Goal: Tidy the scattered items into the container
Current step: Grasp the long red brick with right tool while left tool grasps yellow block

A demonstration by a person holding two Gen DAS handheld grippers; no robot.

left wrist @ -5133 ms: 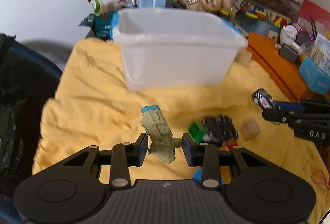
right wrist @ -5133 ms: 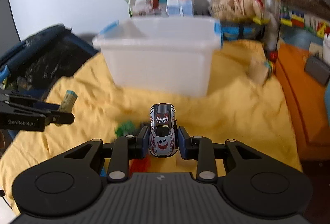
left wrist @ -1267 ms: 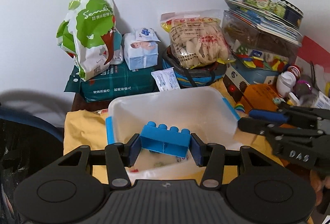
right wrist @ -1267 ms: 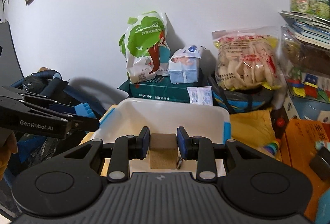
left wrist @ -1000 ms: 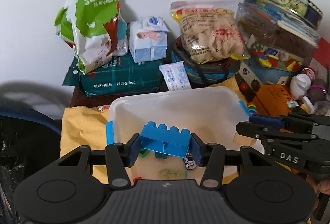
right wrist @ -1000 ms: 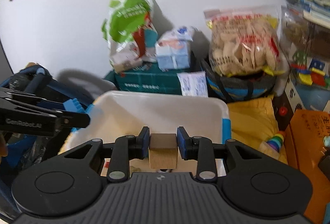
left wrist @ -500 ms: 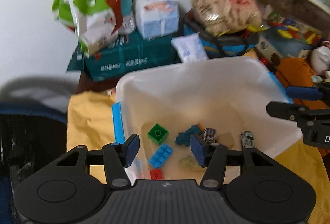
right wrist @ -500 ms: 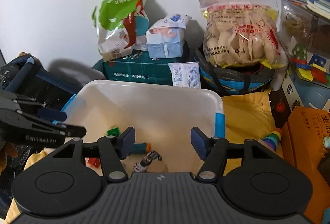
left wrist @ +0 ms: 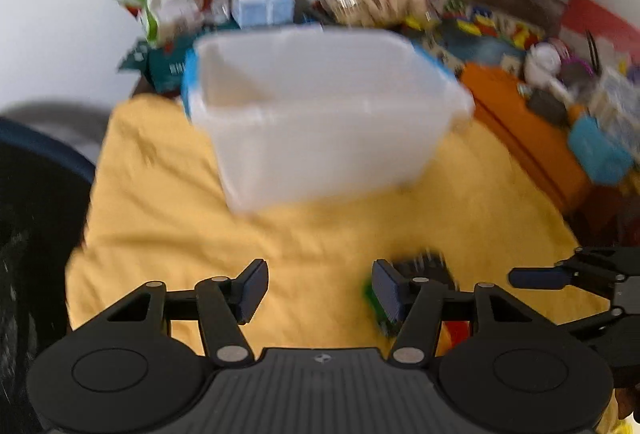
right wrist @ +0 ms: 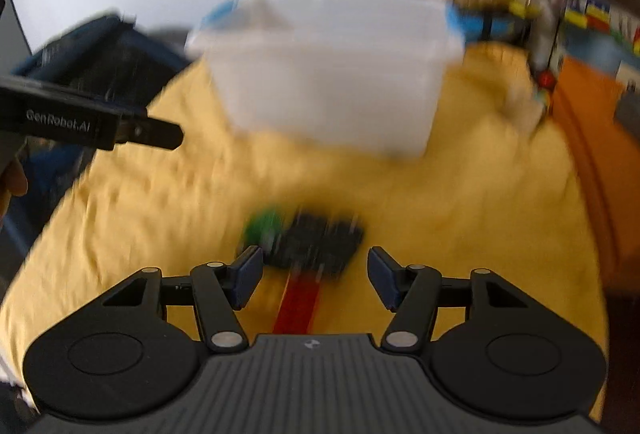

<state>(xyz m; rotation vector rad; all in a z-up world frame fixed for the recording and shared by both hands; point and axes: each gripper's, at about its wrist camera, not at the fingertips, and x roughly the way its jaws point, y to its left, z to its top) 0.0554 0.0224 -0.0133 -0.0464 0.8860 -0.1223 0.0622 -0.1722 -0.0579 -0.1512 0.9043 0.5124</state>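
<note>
Both empty: left gripper (left wrist: 318, 288) opening, right gripper (right wrist: 314, 278) closing slightly over the blurred black-and-green toy (right wrist: 308, 238), well in front of the white container (right wrist: 332, 74) on yellow cloth (right wrist: 140, 218).

Both fisheye views are bright and evenly lit, with no harsh glare. Motion blur smears the white container (left wrist: 320, 122) and the yellow cloth (right wrist: 460, 218), worst toward twelve o'clock. The gripper bodies at six o'clock stay sharp. Edges bow and the corners go dark.
</note>
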